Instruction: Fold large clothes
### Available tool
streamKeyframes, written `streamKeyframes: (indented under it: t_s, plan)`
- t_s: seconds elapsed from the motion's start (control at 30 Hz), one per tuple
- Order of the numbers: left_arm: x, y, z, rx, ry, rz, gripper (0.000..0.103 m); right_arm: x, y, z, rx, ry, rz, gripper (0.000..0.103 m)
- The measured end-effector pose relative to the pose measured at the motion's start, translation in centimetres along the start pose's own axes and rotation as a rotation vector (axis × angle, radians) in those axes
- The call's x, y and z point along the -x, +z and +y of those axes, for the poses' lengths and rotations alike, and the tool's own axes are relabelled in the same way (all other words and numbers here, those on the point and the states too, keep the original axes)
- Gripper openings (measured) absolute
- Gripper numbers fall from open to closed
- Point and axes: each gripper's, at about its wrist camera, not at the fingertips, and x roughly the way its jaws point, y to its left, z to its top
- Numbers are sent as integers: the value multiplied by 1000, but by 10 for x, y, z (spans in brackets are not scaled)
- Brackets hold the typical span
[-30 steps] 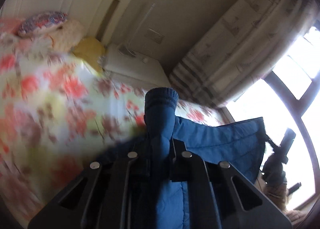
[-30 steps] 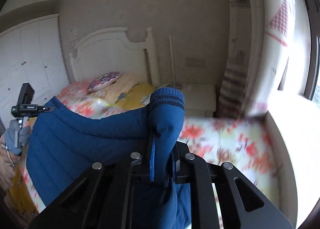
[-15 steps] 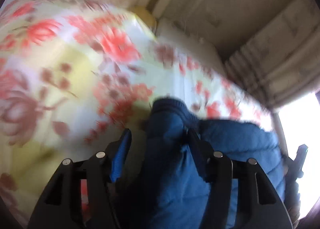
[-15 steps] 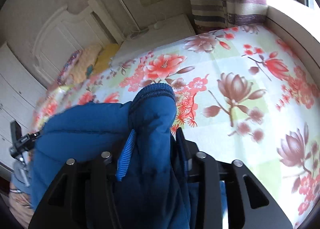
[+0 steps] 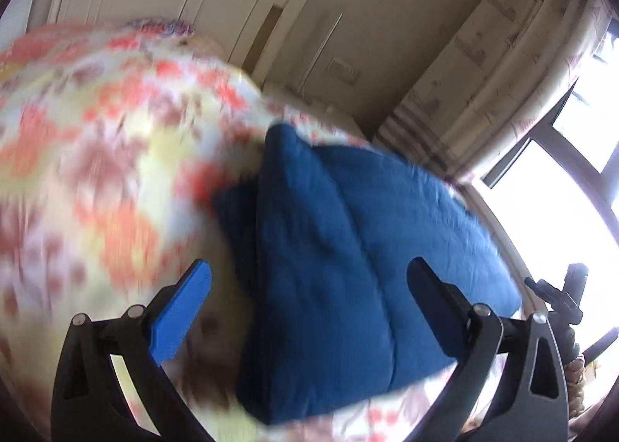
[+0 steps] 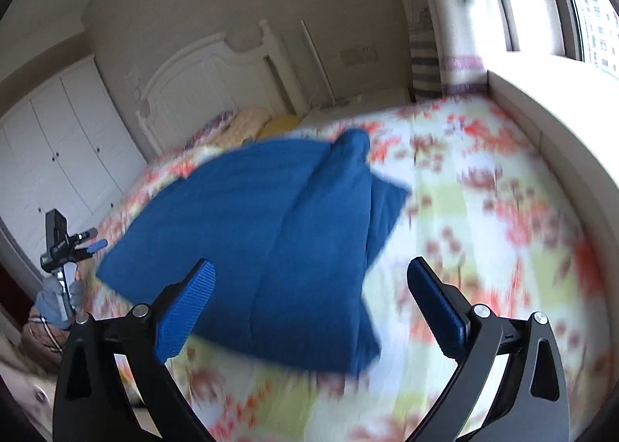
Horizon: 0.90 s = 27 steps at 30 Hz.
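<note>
A blue quilted jacket (image 5: 348, 248) lies folded on the floral bedspread (image 5: 96, 171); it also shows in the right wrist view (image 6: 263, 233). My left gripper (image 5: 309, 295) is open and empty, with the jacket in view between its jaws. My right gripper (image 6: 309, 295) is open and empty over the jacket's near edge. The left gripper (image 6: 62, 248) also shows at the left of the right wrist view. The right gripper (image 5: 561, 295) shows at the right of the left wrist view. Both views are blurred by motion.
A white headboard (image 6: 201, 82) and pillows (image 6: 247, 121) stand at the bed's far end. A white wardrobe (image 6: 65, 148) is at left. A curtain (image 5: 503, 55) and a window (image 5: 561, 190) are beside the bed, with a white ledge (image 6: 561, 101) along it.
Both grippers let go of the jacket sleeves, opened wide and pulled back. The jacket dropped flat onto the bedspread.
</note>
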Motion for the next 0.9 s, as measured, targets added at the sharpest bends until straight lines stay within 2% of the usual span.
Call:
streamKeyframes:
  t_s: [0.13,0.2,0.27,0.37,0.4,0.43,0.47,0.53,0.63,0.73,0.87,0.9]
  plan:
    - [-9,-27,8,39,-35,67,100,-10,-24,-1,-46,57,24,91]
    - [-20,-33,5,19,-44,96,100,-25,-29,-1,-43,50,53,82]
    - [-29,-34,5,18,-45,111,99,-22,-30,5,-18,34,29,57]
    - [-22,-33,3,60,-89,100,53,-10,-31,19,-17,-16,-18,30]
    - [-16,-33,1,51,-60,87,41,-4,-33,24,-10,-36,-35,23]
    - [-7,-33,-4,35,-57,73,35,3,-36,30,2,-66,-52,20]
    - [0,-34,-6,30,-62,67,34,13,-38,34,2,-72,-72,19]
    - [16,-36,-14,3,-62,54,33,35,-42,44,4,-52,-112,18]
    - [48,-45,-22,-33,-59,25,33,60,-51,65,64,-47,-122,18]
    - [61,-58,-23,-54,-32,36,33,81,-73,79,104,-35,-95,18]
    - [69,-95,-10,-20,-50,77,37,87,-111,61,36,-45,-36,18]
    - [70,-101,-7,-13,-63,72,41,86,-117,55,19,-38,-22,18]
